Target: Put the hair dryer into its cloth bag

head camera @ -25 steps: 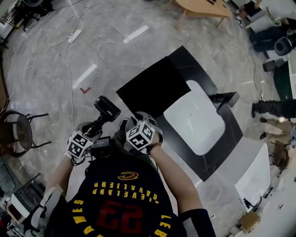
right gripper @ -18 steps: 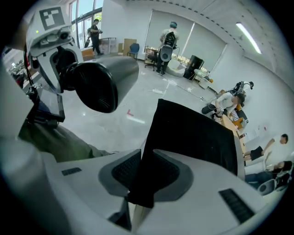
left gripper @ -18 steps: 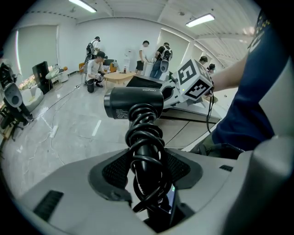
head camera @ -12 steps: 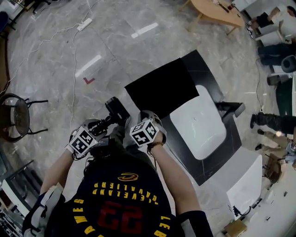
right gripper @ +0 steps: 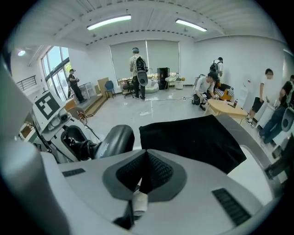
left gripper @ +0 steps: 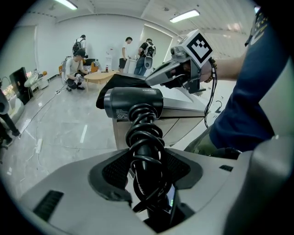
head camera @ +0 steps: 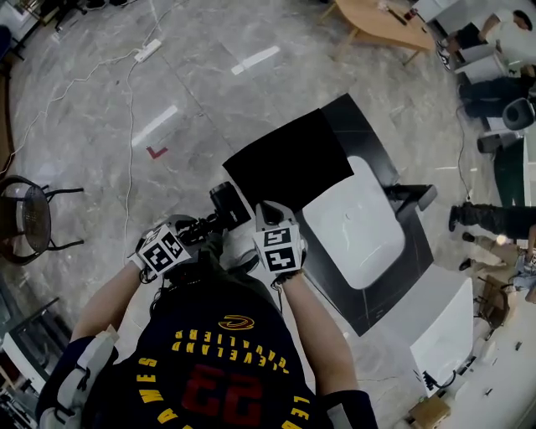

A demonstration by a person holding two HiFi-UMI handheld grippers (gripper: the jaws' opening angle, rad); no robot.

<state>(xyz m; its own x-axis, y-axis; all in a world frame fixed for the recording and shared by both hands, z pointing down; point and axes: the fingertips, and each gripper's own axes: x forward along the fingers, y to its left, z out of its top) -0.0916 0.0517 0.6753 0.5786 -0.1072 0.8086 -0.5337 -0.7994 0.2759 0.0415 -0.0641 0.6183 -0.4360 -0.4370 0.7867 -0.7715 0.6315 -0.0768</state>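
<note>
Grey marble floor (head camera: 209, 92) marked with white tape strips (head camera: 255, 59) and a red corner mark (head camera: 157, 152) spreads round the black desk (head camera: 368, 138). A round black chair (head camera: 21, 219) stands at the left and a low wooden table (head camera: 381, 21) at the far end. White walls (right gripper: 197, 50), side windows (right gripper: 54, 64), drawn blinds (right gripper: 121, 57) and ceiling tube lights (right gripper: 109, 22) enclose the room, where several people (right gripper: 138, 69) stand or crouch.

Wooden table (head camera: 381, 21), black stool (head camera: 25, 222), power strip (head camera: 148, 49) on floor (head camera: 84, 126).
</note>
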